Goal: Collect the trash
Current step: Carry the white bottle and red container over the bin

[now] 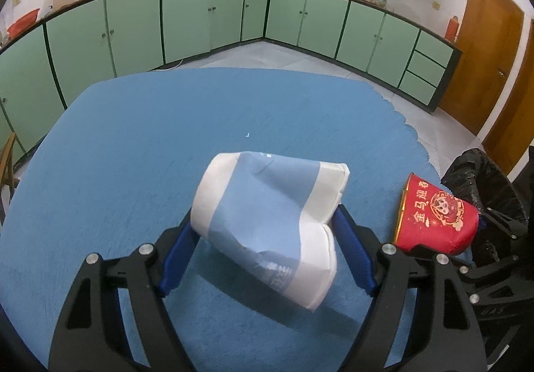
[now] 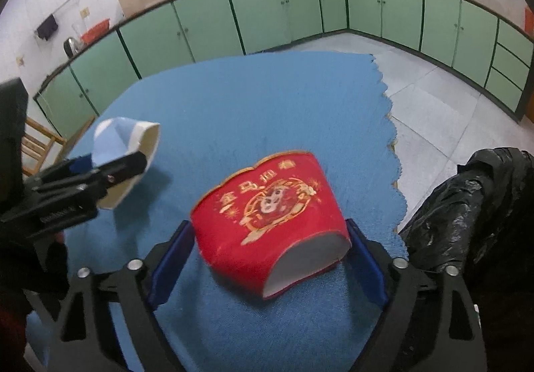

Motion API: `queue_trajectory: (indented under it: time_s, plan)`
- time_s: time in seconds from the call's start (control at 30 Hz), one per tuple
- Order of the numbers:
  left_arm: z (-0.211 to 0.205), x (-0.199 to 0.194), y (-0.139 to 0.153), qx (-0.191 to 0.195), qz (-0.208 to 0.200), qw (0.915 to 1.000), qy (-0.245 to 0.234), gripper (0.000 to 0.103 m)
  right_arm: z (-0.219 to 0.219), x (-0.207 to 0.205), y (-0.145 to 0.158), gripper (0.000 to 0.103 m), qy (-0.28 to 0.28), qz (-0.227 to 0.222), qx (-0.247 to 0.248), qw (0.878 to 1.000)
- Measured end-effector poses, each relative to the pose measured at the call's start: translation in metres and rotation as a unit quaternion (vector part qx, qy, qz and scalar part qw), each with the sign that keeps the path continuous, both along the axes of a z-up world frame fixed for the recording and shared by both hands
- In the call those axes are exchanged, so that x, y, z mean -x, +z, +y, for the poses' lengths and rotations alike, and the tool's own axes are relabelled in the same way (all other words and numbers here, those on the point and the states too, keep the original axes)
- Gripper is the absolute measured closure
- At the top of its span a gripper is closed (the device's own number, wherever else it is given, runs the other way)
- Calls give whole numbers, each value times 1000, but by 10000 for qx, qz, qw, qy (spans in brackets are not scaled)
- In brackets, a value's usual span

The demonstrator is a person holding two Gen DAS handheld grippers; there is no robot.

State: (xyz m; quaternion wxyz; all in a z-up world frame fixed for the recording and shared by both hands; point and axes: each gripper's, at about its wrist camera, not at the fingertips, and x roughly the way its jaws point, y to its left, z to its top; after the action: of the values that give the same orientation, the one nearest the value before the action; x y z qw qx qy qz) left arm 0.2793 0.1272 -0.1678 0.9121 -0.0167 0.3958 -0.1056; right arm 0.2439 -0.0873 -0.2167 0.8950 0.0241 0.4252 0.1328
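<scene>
A crumpled blue and white paper cup (image 1: pixel 267 215) sits between the blue pads of my left gripper (image 1: pixel 263 218), which press on both its sides. The right wrist view shows this cup (image 2: pixel 126 138) held off the blue tablecloth (image 2: pixel 253 105) by the left gripper (image 2: pixel 113 168), with a shadow under it. A squashed red paper cup (image 2: pixel 270 215) with gold print lies on its side on the cloth. My right gripper (image 2: pixel 270 228) stands wide around the red cup, its pads beside the cup's flanks without squeezing it. The same red cup (image 1: pixel 434 218) appears at the right of the left wrist view.
A black rubbish bag (image 2: pixel 467 205) hangs open just past the cloth's scalloped right edge (image 2: pixel 393 145); it also shows as the black bag (image 1: pixel 477 171) in the left wrist view. Green kitchen cabinets (image 1: pixel 200 21) line the far walls. A wooden chair (image 2: pixel 36 141) stands at the left.
</scene>
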Motion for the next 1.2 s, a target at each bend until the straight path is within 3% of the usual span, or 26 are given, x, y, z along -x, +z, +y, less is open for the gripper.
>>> queue_trajectory:
  time_s: [0.1, 0.3, 0.87, 1.2]
  plan:
    - [1, -1, -1, 13, 8, 10000, 20, 27, 6, -3, -1, 12, 62, -17, 209, 9998]
    - [1, 1, -1, -2, -22, 10000, 40, 27, 11, -3, 2, 21, 106, -123, 387, 9991]
    - [-1, 33, 31, -45, -349, 9994, 48, 27, -10, 27, 64, 24, -86, -837, -373, 9958]
    - [-34, 59, 66, 36, -677, 9975, -198, 27, -39, 65, 101, 24, -334, -1266, -471, 9903]
